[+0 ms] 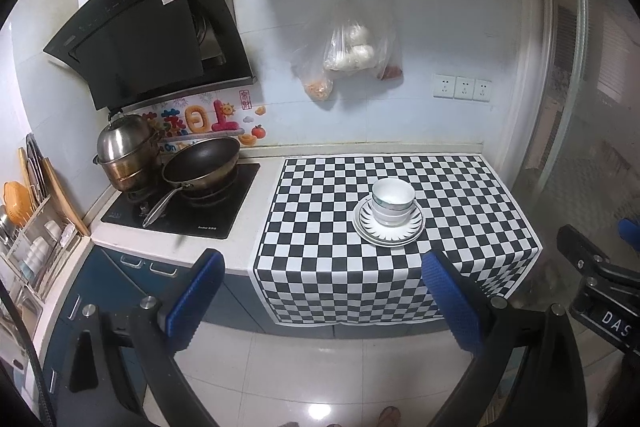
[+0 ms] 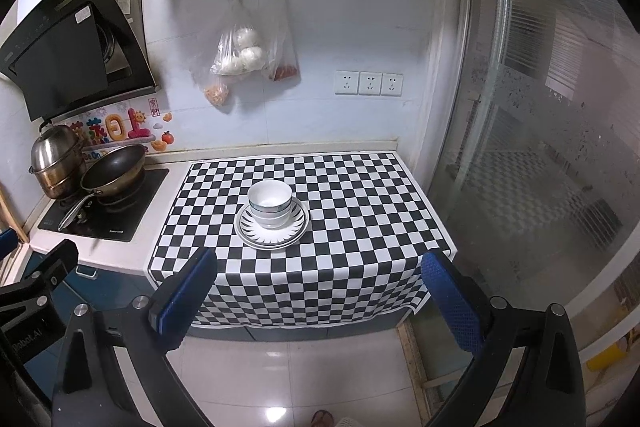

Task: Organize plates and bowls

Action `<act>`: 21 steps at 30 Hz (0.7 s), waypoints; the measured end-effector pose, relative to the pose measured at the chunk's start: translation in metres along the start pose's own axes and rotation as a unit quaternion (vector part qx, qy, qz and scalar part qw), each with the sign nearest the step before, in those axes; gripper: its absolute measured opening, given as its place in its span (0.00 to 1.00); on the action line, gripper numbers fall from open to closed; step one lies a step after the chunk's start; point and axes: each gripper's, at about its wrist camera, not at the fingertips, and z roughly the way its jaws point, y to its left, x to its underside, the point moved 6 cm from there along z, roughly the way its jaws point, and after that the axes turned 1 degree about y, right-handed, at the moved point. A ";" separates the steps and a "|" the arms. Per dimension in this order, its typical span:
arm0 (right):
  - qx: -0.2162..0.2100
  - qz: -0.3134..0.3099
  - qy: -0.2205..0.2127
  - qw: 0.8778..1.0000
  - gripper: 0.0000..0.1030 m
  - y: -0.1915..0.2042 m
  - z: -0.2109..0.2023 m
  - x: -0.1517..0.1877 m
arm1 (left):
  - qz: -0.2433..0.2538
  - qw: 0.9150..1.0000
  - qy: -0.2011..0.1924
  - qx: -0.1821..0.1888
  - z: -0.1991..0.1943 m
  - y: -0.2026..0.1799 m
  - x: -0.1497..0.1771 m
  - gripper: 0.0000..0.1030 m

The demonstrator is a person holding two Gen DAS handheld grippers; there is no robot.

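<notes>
Left wrist view showed my left gripper (image 1: 322, 301) with its blue-padded fingers (image 1: 196, 301) spread wide and holding nothing, hanging over the tiled floor (image 1: 320, 375) short of the desk edge. Right wrist view showed my right gripper (image 2: 318, 301) in the same condition: fingers (image 2: 450, 301) wide apart, empty, clear of the desk. Each gripper appeared at the margin of the other's view.

Beyond the fingers I noted the desk (image 2: 152, 243) covered by a black-and-white checkered cloth (image 2: 360, 211) whose front edge draped over the cabinet fronts. On the cloth, roughly central, stood the stacked plates (image 2: 272, 225), white with a dark rayed pattern. The stacked bowls (image 2: 270, 203), white and upright, sat nested on the plates, slightly toward the rear rim. How many plates and bowls each stack held I could not determine with certainty.

To the left of the cloth lay a black cooktop (image 1: 224, 211) carrying a frying pan (image 1: 202, 161) and a steel steamer pot (image 1: 124, 155), touching or nearly so. A range hood (image 1: 148, 39) hung above. Plastic bags (image 1: 350, 47) hung from a wall rail, with three sockets (image 1: 462, 87) further right.
</notes>
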 end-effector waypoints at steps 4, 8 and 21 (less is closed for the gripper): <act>0.002 -0.001 -0.001 1.000 1.00 -0.002 0.002 -0.001 | 0.000 1.000 0.000 -0.001 0.000 -0.002 -0.001 0.98; 0.004 0.002 -0.001 1.000 1.00 -0.004 0.005 -0.002 | 0.000 1.000 -0.001 -0.002 0.001 -0.004 -0.003 0.98; 0.013 0.007 -0.001 1.000 1.00 -0.010 0.007 -0.003 | 0.007 1.000 -0.006 -0.002 0.002 -0.011 -0.008 0.98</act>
